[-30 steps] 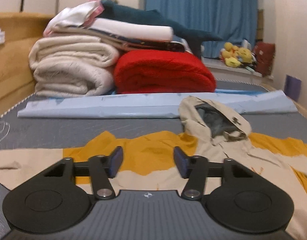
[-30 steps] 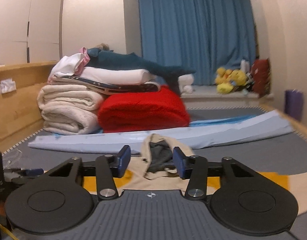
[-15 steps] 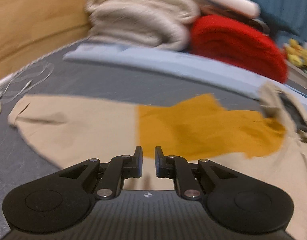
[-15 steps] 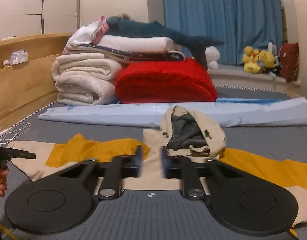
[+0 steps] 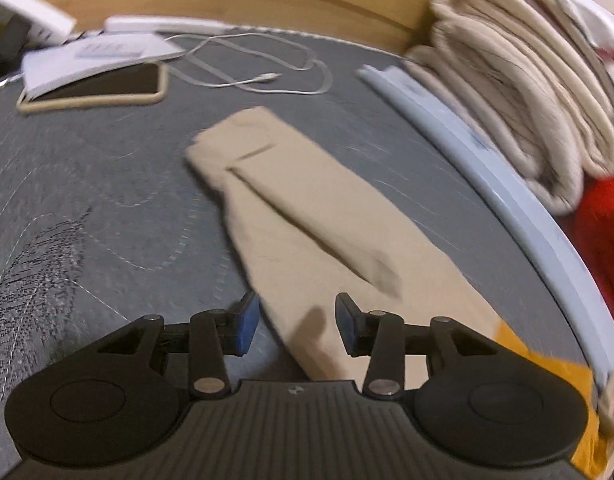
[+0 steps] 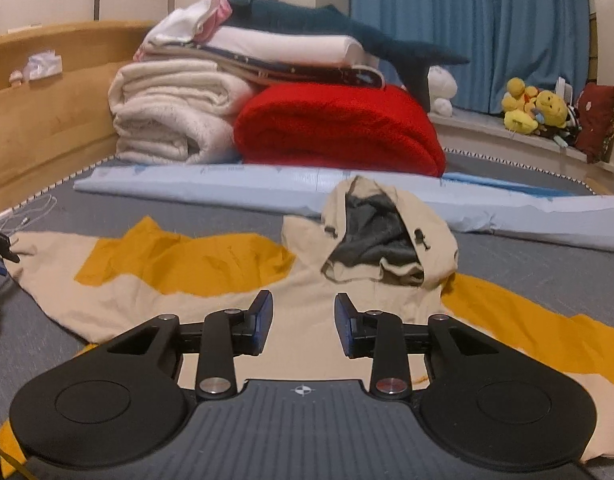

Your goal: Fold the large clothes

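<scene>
Hoodie (image 6: 315,312) lay flat on the bed
Left gripper (image 5: 295,326) and right gripper (image 6: 303,322) were both opening, nothing held between the jaws

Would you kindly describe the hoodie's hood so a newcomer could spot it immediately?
Start at the folded red blanket at the far side of the grey bed. In front of it, just past the pale blue sheet, the hood stands up from the beige-and-mustard hoodie. It alone shows a dark grey lining.
</scene>
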Motion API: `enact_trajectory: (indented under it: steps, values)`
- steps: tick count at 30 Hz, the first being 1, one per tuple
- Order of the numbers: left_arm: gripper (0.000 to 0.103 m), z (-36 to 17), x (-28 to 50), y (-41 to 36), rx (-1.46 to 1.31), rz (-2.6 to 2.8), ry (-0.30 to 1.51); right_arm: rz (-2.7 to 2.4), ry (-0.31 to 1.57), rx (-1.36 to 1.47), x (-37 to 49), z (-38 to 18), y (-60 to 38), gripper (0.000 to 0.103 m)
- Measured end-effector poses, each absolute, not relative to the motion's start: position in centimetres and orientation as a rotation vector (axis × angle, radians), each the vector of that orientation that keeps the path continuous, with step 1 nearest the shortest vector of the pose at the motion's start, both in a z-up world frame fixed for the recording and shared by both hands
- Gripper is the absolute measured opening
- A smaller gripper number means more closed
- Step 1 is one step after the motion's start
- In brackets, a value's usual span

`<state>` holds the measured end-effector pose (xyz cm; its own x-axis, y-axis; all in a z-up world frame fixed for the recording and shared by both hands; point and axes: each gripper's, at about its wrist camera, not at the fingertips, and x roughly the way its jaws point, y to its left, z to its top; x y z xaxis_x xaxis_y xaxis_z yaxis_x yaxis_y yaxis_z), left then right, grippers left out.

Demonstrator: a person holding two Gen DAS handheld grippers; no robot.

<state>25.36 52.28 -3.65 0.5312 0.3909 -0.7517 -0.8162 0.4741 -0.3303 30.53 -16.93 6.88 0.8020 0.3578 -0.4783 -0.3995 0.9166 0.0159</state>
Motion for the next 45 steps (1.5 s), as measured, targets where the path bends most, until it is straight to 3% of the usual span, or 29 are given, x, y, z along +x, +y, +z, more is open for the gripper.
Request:
enact_trajectory:
  steps: [5, 6, 7, 8, 9, 12, 17, 22, 26, 29, 34, 38, 45]
  values:
    - [0.046, -5.0, 25.4, 54.2, -0.827, 0.86, 0.609, 0.412, 0.529, -0.085, 30.8, 6.2, -16.4, 0.034]
    - [0.044, -5.0, 25.6, 54.3, -0.82, 0.86, 0.599, 0.415, 0.533, -0.081, 30.8, 6.1, -16.3, 0.027]
    - [0.039, -5.0, 25.6, 54.1, -0.81, 0.86, 0.594, 0.418, 0.538, -0.076, 30.8, 6.1, -16.3, 0.014]
    - [0.029, -5.0, 25.6, 54.2, -0.805, 0.854, 0.587, 0.424, 0.548, -0.065, 30.9, 6.1, -16.3, 0.009]
    - [0.01, -5.1, 25.6, 54.0, -0.812, 0.835, 0.577, 0.428, 0.557, -0.053, 31.0, 6.0, -16.4, 0.004]
    - [0.0, -3.5, 26.1, 51.4, -0.737, 0.858, 0.547, 0.421, 0.562, -0.046, 31.0, 6.2, -16.7, 0.001]
    - [0.0, 5.1, 28.9, 41.2, -0.464, 0.7, 0.4, 0.389, 0.583, -0.034, 31.0, 6.7, -17.9, 0.001]
    - [0.0, 11.6, 31.5, 22.6, -0.225, 0.247, 0.343, 0.306, 0.645, 0.027, 31.7, 6.6, -20.4, 0.001]
    - [0.002, 11.7, 31.3, 6.9, -0.086, -0.134, 0.406, 0.219, 0.67, 0.08, 32.5, 6.6, -22.9, 0.002]
    - [0.017, 9.1, 30.1, -0.5, -0.076, -0.376, 0.583, 0.142, 0.689, 0.138, 33.1, 6.8, -25.1, 0.003]
    - [0.03, 7.9, 27.8, 0.4, -0.153, -0.294, 0.697, 0.073, 0.709, 0.253, 34.0, 7.0, -28.6, 0.007]
    - [0.03, 5.7, 27.9, 6.0, -0.247, -0.06, 0.678, 0.103, 0.708, 0.269, 34.3, 7.0, -28.1, 0.007]
    - [0.03, 1.1, 31.7, 8.7, -0.265, -0.068, 0.868, 0.388, 0.759, 0.129, 33.9, 4.2, -21.1, 0.009]
